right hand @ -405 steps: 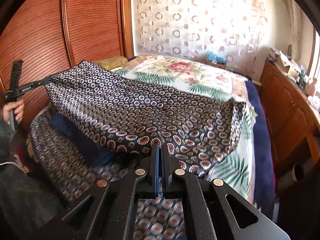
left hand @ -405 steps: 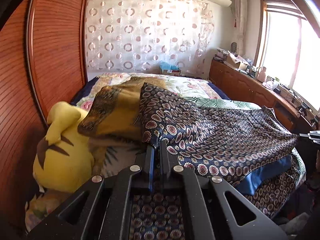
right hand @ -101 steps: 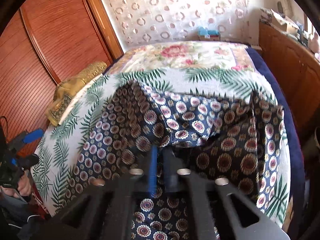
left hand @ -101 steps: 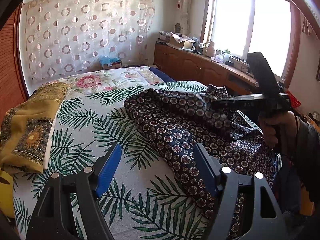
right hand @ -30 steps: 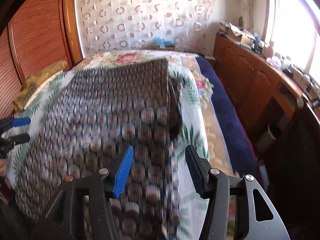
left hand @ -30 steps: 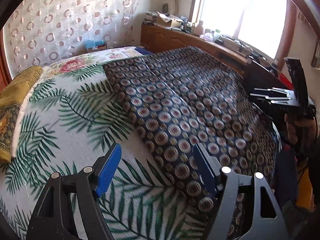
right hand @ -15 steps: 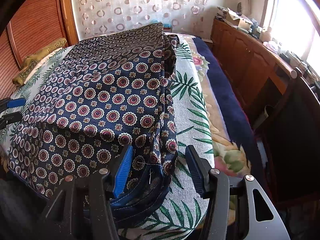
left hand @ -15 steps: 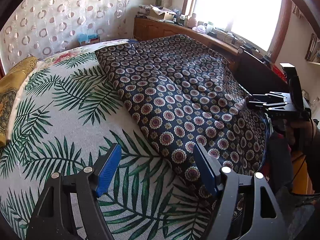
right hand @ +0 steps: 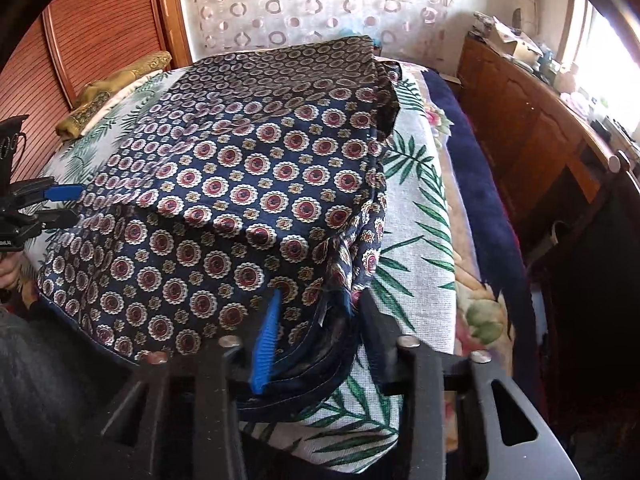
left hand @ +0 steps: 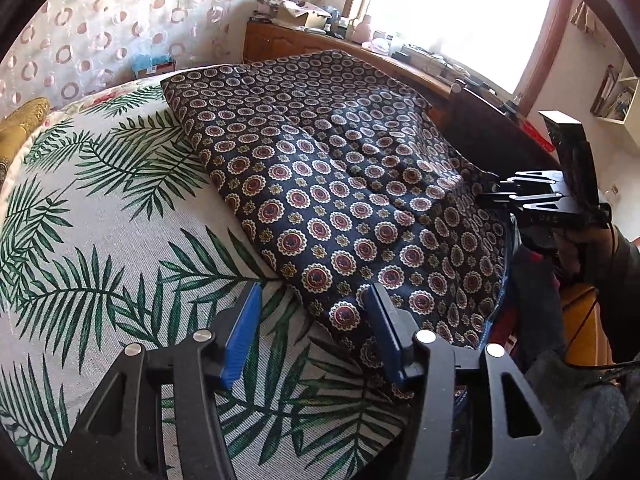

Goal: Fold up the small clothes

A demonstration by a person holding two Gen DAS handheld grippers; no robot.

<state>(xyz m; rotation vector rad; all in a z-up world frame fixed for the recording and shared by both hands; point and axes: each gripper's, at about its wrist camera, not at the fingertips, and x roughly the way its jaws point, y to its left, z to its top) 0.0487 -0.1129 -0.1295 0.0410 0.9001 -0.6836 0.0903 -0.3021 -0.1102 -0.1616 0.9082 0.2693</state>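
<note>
A navy garment with a red-and-cream medallion print [left hand: 328, 184] lies folded lengthwise on the palm-leaf bedspread [left hand: 100, 248]; it also shows in the right wrist view [right hand: 248, 184]. My left gripper [left hand: 312, 312] is open, its jaws either side of the garment's near left corner. My right gripper [right hand: 316, 320] is open, its jaws around the garment's near right hem where layered edges bunch. The right gripper also shows in the left wrist view [left hand: 496, 196], the left one in the right wrist view [right hand: 64, 202].
A folded yellow-gold cloth [right hand: 116, 88] lies at the far left of the bed. A wooden sideboard [right hand: 532, 120] with clutter runs along the window side. A wooden wardrobe [right hand: 92, 36] stands on the left. A blue blanket [right hand: 488, 184] edges the bed.
Both grippers have moved down and in toward the garment's near corners. The right gripper's jaws now surround the bunched hem; the left gripper's jaws now flank the left corner. The garment lies still.
</note>
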